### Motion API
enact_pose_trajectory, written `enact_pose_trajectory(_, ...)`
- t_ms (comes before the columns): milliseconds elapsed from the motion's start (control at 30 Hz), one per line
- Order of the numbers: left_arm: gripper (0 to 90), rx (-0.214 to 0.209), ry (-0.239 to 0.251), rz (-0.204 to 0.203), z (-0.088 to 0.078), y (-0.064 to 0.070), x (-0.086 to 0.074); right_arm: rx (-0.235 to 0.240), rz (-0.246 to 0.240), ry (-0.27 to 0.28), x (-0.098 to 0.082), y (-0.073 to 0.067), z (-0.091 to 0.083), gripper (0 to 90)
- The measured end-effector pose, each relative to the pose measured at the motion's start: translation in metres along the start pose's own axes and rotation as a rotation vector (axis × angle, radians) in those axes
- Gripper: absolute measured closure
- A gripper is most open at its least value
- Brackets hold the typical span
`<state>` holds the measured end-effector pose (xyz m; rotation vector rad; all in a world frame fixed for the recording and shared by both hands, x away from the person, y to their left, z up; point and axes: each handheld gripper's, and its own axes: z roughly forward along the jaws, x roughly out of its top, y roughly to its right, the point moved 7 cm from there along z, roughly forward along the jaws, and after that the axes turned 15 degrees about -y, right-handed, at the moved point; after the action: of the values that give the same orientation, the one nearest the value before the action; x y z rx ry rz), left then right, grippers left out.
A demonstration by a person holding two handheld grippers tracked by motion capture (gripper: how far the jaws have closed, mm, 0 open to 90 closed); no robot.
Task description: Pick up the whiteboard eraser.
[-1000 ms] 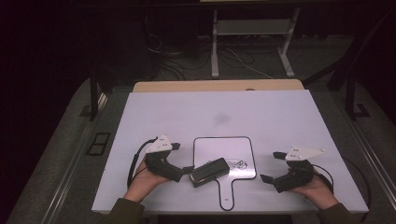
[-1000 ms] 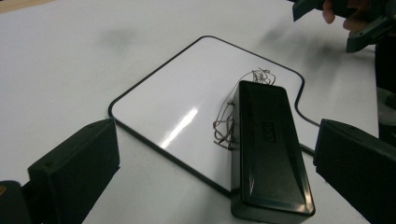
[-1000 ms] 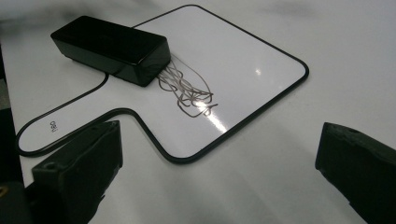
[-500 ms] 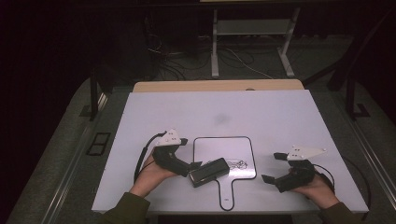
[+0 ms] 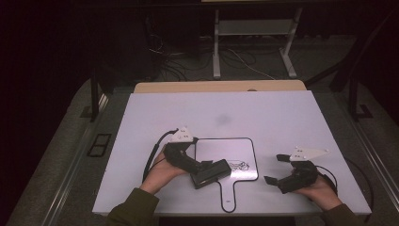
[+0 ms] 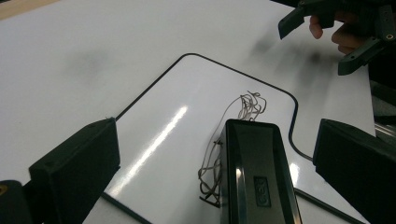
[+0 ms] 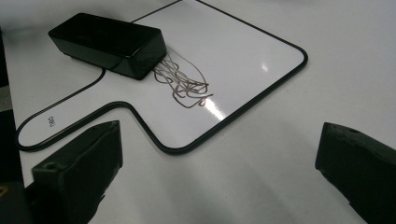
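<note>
A small paddle-shaped whiteboard [image 5: 235, 153] with a black rim lies flat near the table's front edge. On it is a dark scribble [image 7: 182, 84], also seen as scribble [image 6: 247, 105]. A black eraser block [image 5: 211, 173] rests on the board's lower left part, touching the scribble's end. My left gripper [image 5: 200, 168] is open, and its jaws stand wide on either side of the eraser [image 6: 254, 172] without touching it. To the right of the board, my right gripper [image 5: 274, 168] is open and holds nothing. It faces the board and the eraser [image 7: 107, 42].
The white tabletop [image 5: 263, 113] stretches far beyond the board. A tan strip [image 5: 221, 86] runs along its far edge. Behind the table stand a metal frame [image 5: 249, 42] and floor cables [image 5: 179, 61]. The board's handle [image 5: 229, 197] points at the front edge.
My left gripper has moved right and brought its open jaws around the eraser's near end. The eraser, the board and the right gripper have stayed about where they were.
</note>
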<state>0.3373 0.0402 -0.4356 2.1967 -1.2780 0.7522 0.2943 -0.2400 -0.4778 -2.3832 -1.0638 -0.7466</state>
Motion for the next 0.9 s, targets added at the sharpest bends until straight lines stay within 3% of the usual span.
enact_pose_trajectory(200, 3.2, 0.006, -0.013, 0.012, 0.007, 0.007, 0.0, -0.003, -0.003, 0.006, 0.0, 0.0, -0.001, 0.0)
enact_pose_trajectory(300, 6.2, 0.015, -0.045, 0.036, 0.011, 0.01, -0.003, 0.001, -0.005, 0.003, -0.001, -0.001, -0.001, 0.0)
enact_pose_trajectory(567, 13.9, 0.025, -0.103, 0.054, 0.017, 0.016, -0.01, 0.003, -0.017, -0.011, -0.001, -0.003, 0.002, 0.0)
enact_pose_trajectory(900, 19.8, 0.001, -0.165, 0.079, 0.026, 0.024, -0.017, 0.006, -0.019, -0.02, -0.002, -0.006, 0.004, 0.0)
